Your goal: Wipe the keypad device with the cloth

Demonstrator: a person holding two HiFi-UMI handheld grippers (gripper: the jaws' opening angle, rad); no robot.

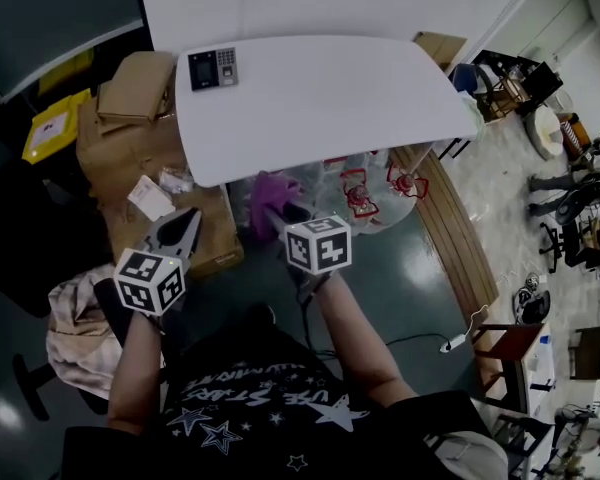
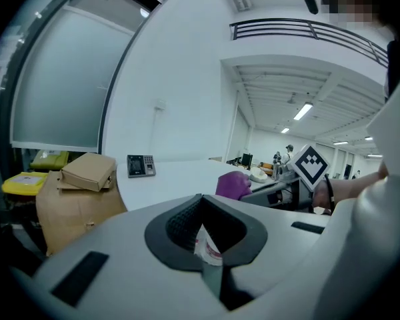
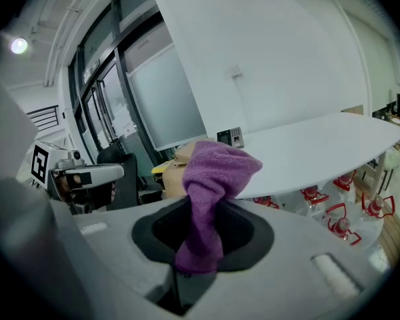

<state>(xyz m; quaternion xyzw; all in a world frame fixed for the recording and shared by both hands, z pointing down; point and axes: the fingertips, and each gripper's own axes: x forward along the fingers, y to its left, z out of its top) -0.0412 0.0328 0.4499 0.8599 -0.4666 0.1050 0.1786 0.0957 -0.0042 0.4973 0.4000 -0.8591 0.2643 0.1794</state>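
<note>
The dark keypad device (image 1: 212,68) lies at the far left corner of the white table (image 1: 320,98); it also shows small in the left gripper view (image 2: 140,165) and the right gripper view (image 3: 231,137). My right gripper (image 1: 280,218) hangs in front of the table's near edge, below table height, shut on a purple cloth (image 1: 270,193) that stands up out of its jaws (image 3: 217,172). Lower left of it, my left gripper (image 1: 180,236) is shut and holds nothing (image 2: 201,235). Both are well short of the keypad.
Cardboard boxes (image 1: 140,88) are stacked left of the table, with a yellow bin (image 1: 48,128) beyond them. Clear water bottles with red handles (image 1: 365,193) sit under the table's near edge. A wooden strip (image 1: 450,238) runs along the floor on the right.
</note>
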